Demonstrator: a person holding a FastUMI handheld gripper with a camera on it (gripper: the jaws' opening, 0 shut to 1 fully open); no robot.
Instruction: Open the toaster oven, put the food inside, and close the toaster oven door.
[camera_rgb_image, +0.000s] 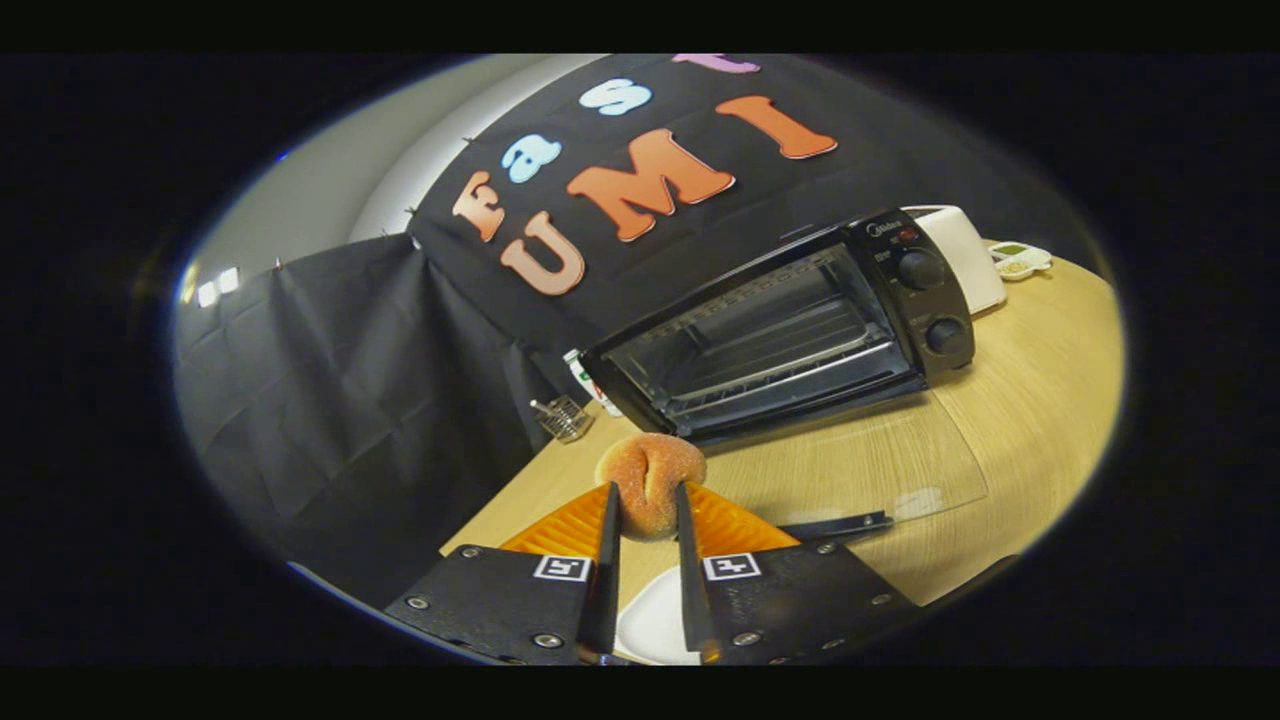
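Fig.: Bread roll (650, 478) clamped between both fingers (610, 560) of the gripper (645, 500), which are narrowed to the roll's width and press its two sides; a crease runs down its front. Roll is roundish, no clear long axis, held above the wooden surface (1000, 440). Toaster oven (790, 330) stands on the surface beyond the fingers, w/ its long axis across the view, front facing the gripper; glass door (850, 470) hangs fully down, flat over the surface, handle nearest the fingers. Two knobs (920, 270) sit at its right end. Rack visible inside. White plate (655, 620) below the fingers.
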